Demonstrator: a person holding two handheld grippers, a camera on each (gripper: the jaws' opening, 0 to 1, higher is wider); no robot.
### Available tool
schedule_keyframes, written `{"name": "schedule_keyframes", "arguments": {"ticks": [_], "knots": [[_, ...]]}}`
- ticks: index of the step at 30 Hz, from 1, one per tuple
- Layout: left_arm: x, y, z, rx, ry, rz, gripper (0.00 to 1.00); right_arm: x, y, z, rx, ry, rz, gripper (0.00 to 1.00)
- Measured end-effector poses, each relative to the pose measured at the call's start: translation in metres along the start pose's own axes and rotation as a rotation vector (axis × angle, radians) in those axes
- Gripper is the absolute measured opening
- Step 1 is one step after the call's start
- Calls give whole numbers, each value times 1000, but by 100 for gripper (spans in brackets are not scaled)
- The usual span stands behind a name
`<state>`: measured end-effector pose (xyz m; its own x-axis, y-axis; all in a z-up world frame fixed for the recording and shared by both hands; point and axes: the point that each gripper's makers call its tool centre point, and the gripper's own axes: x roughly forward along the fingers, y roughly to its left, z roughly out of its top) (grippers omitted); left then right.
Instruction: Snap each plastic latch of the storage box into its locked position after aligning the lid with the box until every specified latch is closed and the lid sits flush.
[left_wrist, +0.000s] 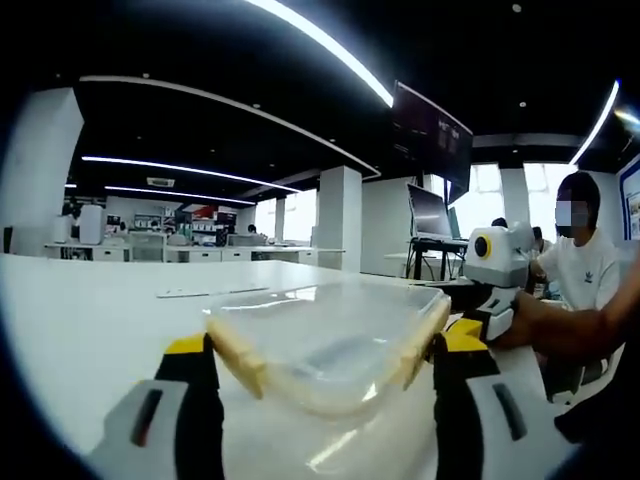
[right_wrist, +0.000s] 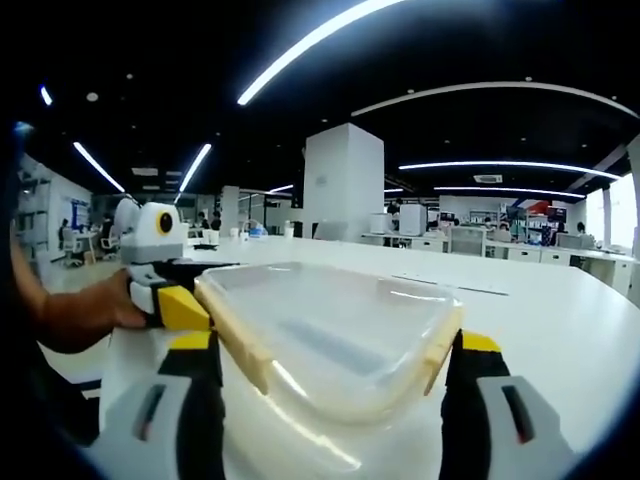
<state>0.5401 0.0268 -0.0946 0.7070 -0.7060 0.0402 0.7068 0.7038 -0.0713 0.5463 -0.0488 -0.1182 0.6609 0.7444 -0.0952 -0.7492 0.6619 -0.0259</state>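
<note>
Storage box (left_wrist: 330, 345), clear, with lid on, is sitting on the white surface (left_wrist: 90, 310), between both pairs of tongs. Left tongs (left_wrist: 325, 375) are standing open around its near end; right tongs (right_wrist: 335, 375) are doing likewise, with the left tongs (right_wrist: 165, 275) entering at 9 o'clock.

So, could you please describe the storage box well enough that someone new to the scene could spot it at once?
Start at the long white table in the open office. Near its edge sits the storage box, between the jaws of the left gripper and the right gripper, which face it from opposite sides. It is the one clear, shallow, rounded container, with pale yellowish latches along its sides.
</note>
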Motion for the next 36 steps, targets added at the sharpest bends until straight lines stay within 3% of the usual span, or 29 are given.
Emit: {"name": "schedule_keyframes", "arguments": {"ticks": [13, 16, 19, 21, 26, 31, 34, 36], "knots": [[0, 5, 1, 14, 5, -9, 87, -1, 1, 5, -25, -12, 15, 95], [-1, 6, 3, -3, 6, -20, 87, -4, -1, 9, -5, -30, 35, 95], [-3, 6, -3, -36, 46, -31, 95, -10, -2, 14, 31, -58, 48, 100], [-8, 7, -2, -22, 43, -30, 92, -13, -5, 15, 30, -66, 41, 100], [-19, 17, 5, -86, 21, -1, 96, -24, -19, 23, 80, -102, 13, 100], [-36, 33, 7, -18, 72, 72, 86, -42, -36, 25, 55, -62, -56, 100], [-47, 38, 15, -4, 59, 92, 87, -56, -38, 32, 54, -60, -68, 100], [-56, 41, 19, 3, 71, 108, 93, -63, -37, 34, 34, -45, -79, 100]]}}
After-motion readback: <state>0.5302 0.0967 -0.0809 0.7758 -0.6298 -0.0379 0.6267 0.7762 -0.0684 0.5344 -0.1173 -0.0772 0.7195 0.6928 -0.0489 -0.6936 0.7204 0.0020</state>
